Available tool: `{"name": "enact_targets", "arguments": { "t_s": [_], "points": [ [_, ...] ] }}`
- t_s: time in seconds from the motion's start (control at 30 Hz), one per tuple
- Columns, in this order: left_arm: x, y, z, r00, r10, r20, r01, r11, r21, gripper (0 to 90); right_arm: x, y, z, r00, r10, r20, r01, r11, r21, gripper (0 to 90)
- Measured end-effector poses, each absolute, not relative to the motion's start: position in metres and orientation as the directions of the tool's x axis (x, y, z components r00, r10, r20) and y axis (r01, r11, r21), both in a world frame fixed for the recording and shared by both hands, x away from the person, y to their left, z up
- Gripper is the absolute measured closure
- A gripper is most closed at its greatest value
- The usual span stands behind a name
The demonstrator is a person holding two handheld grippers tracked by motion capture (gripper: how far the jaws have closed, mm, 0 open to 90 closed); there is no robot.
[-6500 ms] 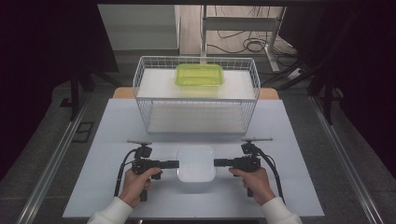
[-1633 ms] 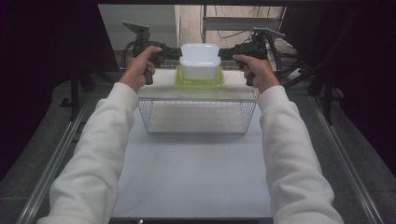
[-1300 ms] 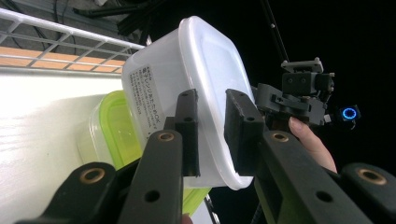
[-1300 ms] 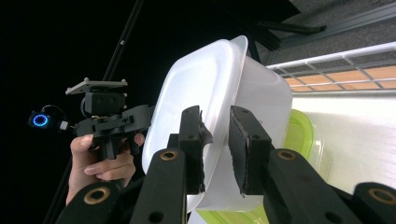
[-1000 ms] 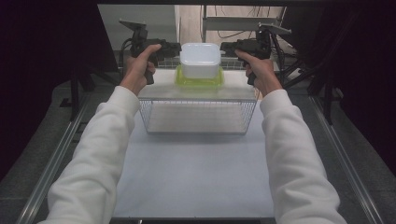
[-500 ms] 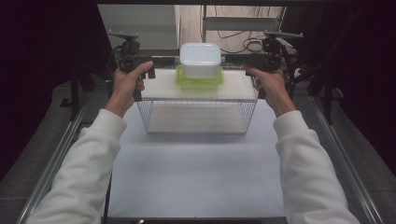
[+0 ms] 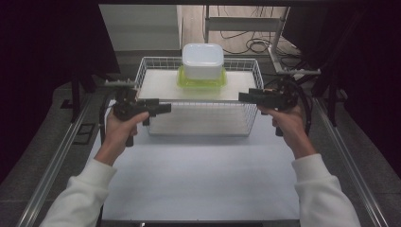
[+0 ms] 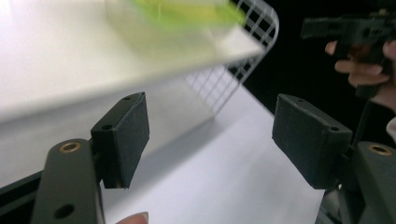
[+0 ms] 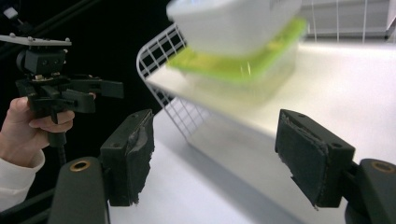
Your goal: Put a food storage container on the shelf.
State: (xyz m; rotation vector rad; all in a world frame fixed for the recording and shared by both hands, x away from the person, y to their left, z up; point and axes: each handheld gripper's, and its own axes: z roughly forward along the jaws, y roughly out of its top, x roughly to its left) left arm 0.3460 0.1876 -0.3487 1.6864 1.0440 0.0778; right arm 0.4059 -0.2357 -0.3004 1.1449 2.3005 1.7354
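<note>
A white tub (image 7: 203, 60) stands stacked on a green-lidded clear container (image 7: 202, 81), on a white board (image 7: 158, 84) across the top of a wire basket (image 7: 198, 116). My left gripper (image 7: 166, 107) hovers at the basket's front left corner and my right gripper (image 7: 242, 97) at its front right corner, both pointing inward. Both have just been opening their jaws, and nothing is between them. In the left gripper view the left gripper (image 8: 210, 135) is wide apart over the table. The right gripper (image 9: 215, 154) frames the blurred stack (image 9: 233, 42).
The white table top (image 7: 198, 175) stretches in front of the basket. Metal rails (image 7: 52, 165) run along both table sides. Dark curtains flank the table, and cables lie on the floor behind it.
Both hands have drawn back from the white tub toward the person and down, to the basket's front corners. Their jaws stand wider. The tub stays on the green-lidded container.
</note>
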Motion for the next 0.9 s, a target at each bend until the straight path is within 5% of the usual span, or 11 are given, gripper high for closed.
{"name": "enact_targets", "arguments": {
  "t_s": [0.63,0.9],
  "points": [
    [0.275,0.184,-0.485,0.536,0.736,-0.414,0.727,-0.152,0.67,28.5,0.329,-0.264,-0.448,-0.688,0.608,0.397,0.618,0.204,0.759,24.4],
    [0.277,0.179,-0.494,0.541,0.758,-0.364,0.726,-0.203,0.657,27.5,0.328,-0.263,-0.462,-0.675,0.639,0.37,0.629,0.235,0.741,24.0]
  ]
}}
